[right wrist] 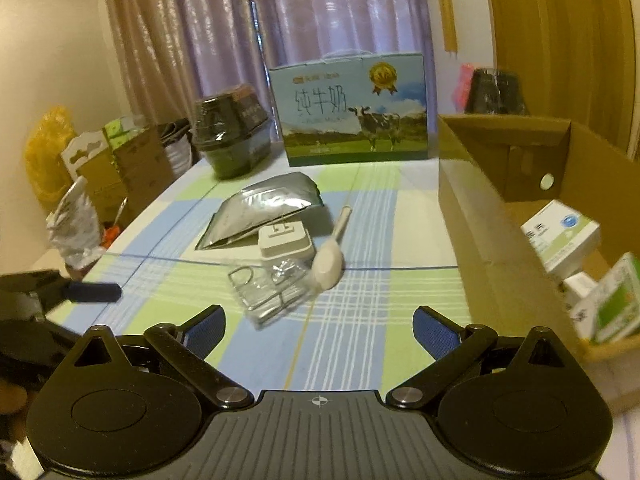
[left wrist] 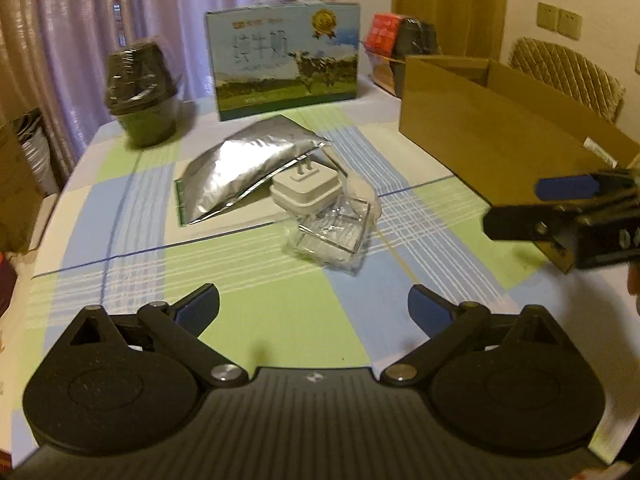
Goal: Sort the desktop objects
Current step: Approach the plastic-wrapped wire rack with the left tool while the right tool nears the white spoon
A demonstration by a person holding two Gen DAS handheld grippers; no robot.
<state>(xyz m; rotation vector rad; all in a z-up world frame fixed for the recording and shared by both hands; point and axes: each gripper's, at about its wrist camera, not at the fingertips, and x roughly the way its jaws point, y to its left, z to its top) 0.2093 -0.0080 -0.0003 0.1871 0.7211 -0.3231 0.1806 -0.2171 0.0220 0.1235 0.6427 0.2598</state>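
While small cartons (right wrist: 560,236) already lie in cardboard box (right wrist: 472,208), foil pouch (left wrist: 244,164), plug adapter (left wrist: 306,192), scoop (right wrist: 328,264) remain unsorted; left gripper (left wrist: 314,308), right gripper (right wrist: 318,330) spread wide, nothing held.

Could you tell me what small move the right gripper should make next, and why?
Probably ease the right gripper forward and down toward the white scoop. Its jaws are open and empty, and the scoop lies nearest on its side of the pile, beside the white plug adapter and close to the cardboard box that already holds small cartons. The left gripper is also open, further back.
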